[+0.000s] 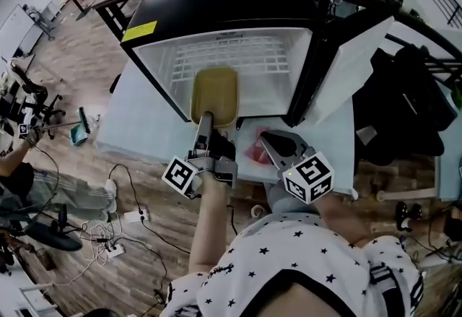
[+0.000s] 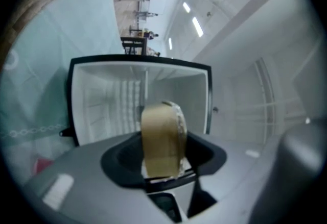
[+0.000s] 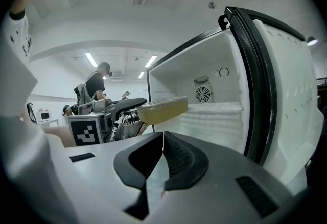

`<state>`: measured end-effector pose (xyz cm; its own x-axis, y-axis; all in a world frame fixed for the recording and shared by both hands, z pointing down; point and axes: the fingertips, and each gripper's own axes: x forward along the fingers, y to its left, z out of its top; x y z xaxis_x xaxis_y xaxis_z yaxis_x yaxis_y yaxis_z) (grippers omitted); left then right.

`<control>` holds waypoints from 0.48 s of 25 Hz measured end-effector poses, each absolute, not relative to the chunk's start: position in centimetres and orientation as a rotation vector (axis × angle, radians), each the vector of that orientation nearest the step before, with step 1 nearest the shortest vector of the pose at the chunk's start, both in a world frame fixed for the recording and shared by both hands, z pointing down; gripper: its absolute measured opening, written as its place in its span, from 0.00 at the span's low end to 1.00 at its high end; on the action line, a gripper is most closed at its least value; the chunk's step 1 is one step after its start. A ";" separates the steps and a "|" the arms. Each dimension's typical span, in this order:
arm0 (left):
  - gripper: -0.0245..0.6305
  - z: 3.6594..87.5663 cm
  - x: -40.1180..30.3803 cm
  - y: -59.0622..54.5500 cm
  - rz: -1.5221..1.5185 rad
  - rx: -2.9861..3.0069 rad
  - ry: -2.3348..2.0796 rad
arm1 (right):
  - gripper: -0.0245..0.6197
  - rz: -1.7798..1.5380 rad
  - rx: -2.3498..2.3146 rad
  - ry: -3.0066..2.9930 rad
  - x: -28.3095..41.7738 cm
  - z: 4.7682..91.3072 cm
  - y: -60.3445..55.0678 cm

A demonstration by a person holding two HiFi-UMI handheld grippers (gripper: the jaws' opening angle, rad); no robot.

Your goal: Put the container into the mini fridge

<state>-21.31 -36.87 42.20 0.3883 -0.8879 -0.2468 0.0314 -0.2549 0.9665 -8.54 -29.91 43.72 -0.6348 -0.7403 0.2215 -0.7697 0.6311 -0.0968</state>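
The container (image 1: 214, 94), a shallow yellowish tub with a clear lid, hangs level at the mouth of the open mini fridge (image 1: 238, 55). My left gripper (image 1: 207, 118) is shut on its near edge. In the left gripper view the container (image 2: 162, 139) stands edge-on between the jaws of my left gripper (image 2: 162, 166), with the white fridge interior (image 2: 117, 100) straight ahead. My right gripper (image 1: 266, 137) hovers to the right of it over the table, shut and holding nothing. The right gripper view shows the shut right gripper (image 3: 163, 136), the container (image 3: 162, 109) and the left gripper (image 3: 110, 110) before the fridge.
The fridge door (image 1: 354, 63) stands wide open at the right, near my right gripper. A wire shelf (image 1: 234, 55) spans the fridge interior. A pink-red thing (image 1: 254, 149) lies on the pale table (image 1: 144, 128) by the fridge. People and desks are in the background.
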 end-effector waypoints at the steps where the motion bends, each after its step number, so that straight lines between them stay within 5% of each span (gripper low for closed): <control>1: 0.38 42.1 -21.2 -37.4 -1.073 1.569 -0.784 | 0.07 0.273 1.253 -2.692 -8.5 43.7 -30.3; 12: 0.38 41.5 -20.4 -41.4 -1.075 1.548 -0.796 | 0.07 0.266 1.226 -2.715 -8.1 43.4 -34.3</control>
